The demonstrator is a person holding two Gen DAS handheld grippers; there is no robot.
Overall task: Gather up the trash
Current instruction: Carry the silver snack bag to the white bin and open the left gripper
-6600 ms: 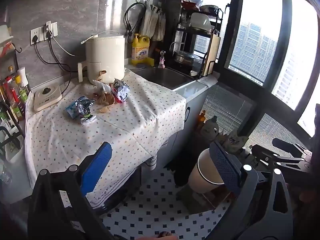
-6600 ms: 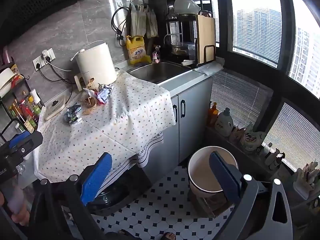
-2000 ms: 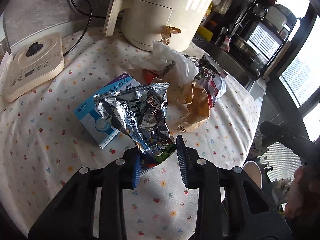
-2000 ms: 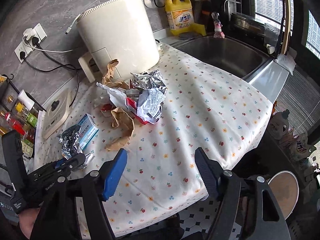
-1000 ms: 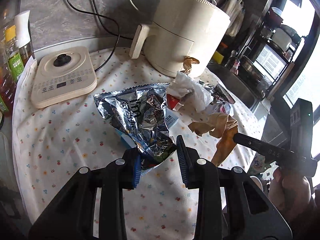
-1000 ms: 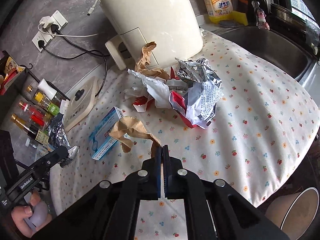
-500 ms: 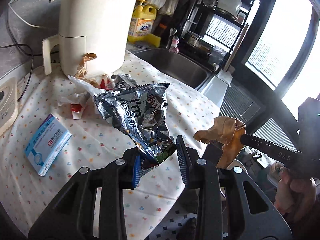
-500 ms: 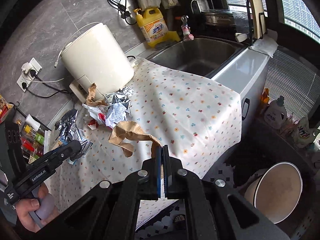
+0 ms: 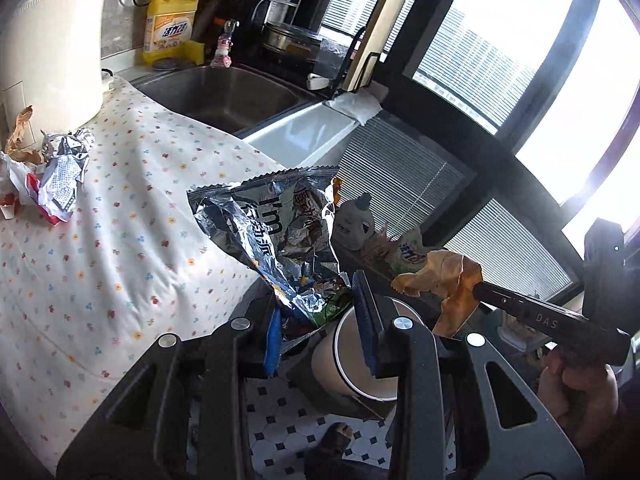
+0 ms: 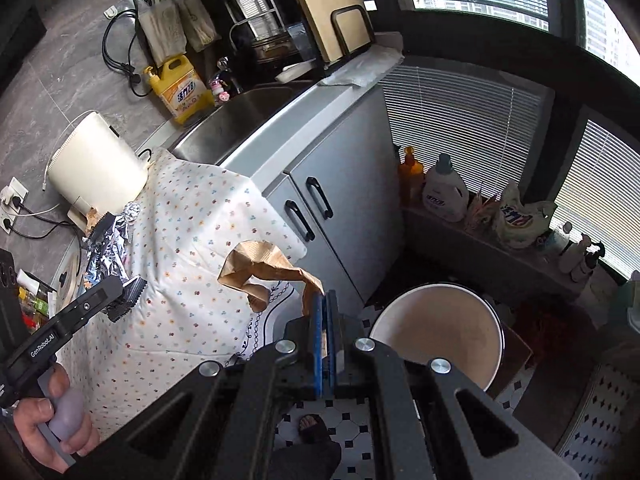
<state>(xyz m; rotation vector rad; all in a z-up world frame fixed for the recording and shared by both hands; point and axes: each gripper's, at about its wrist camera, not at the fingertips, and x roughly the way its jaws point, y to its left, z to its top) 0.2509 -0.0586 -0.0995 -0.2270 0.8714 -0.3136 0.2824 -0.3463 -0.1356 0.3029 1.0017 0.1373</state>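
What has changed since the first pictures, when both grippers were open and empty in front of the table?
The left gripper took the silver snack bag from the table, and the right gripper took the brown paper scrap. Both now carry them away from the tablecloth toward the bin on the floor. The remaining wrapper pile stays beside the white appliance.

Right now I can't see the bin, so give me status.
Left gripper shut on foil bag. Right gripper shut on brown paper. Bin open, nothing in the way.
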